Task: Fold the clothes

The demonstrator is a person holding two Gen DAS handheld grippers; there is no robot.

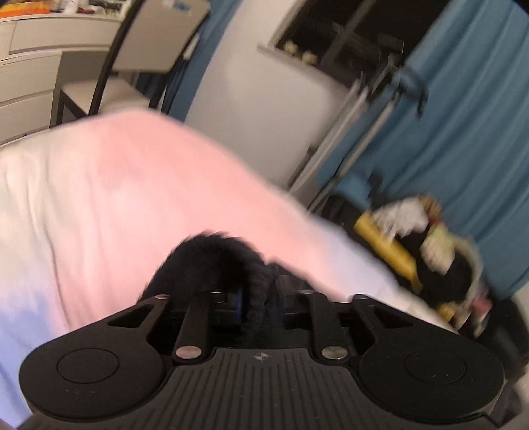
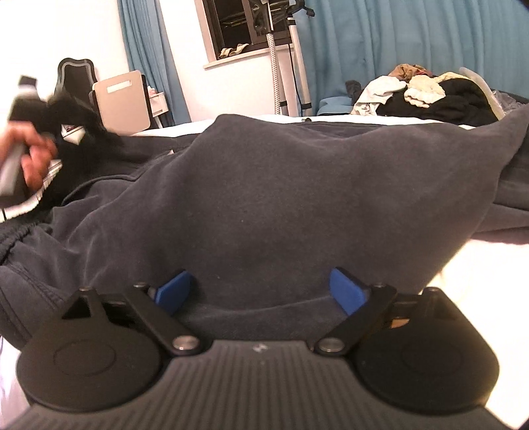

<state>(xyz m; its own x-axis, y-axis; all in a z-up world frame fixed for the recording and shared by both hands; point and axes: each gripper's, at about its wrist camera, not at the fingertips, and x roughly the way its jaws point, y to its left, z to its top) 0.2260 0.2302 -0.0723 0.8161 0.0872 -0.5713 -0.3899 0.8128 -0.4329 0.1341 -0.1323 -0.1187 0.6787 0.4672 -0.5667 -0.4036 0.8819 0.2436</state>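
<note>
Item: dark navy sweatshirt (image 2: 264, 198), heavy brushed cotton, matte, soft-napped. Spread across white bed sheet (image 2: 479, 281), rumpled, bulging in broad rounded folds; ribbed, gathered hem (image 2: 13, 238) bunched at left edge. Not yet squared or stacked; folding judged early, most creases still to make.

Right gripper (image 2: 261, 291): black frame, blue pads (image 2: 173, 291) spread wide, either side of a stitched fabric edge, pressing on nothing.

Left gripper (image 1: 261, 297): jaws partly closed, pinching a black, fuzzy, rope-like twist of fabric (image 1: 224, 261) above pale pink-white sheet (image 1: 115, 198); view motion-blurred. Seen from right wrist as blurred hand (image 2: 29, 155) on a pale handle, dark cloth with a white tag trailing.

Remainder: unsorted laundry pile (image 2: 426, 92), black, cream and tan pieces, crumpled, at far side of bed.

Backdrop: blue pleated curtains (image 2: 396, 43), dark window (image 2: 238, 26), beige chair (image 2: 122, 102).
</note>
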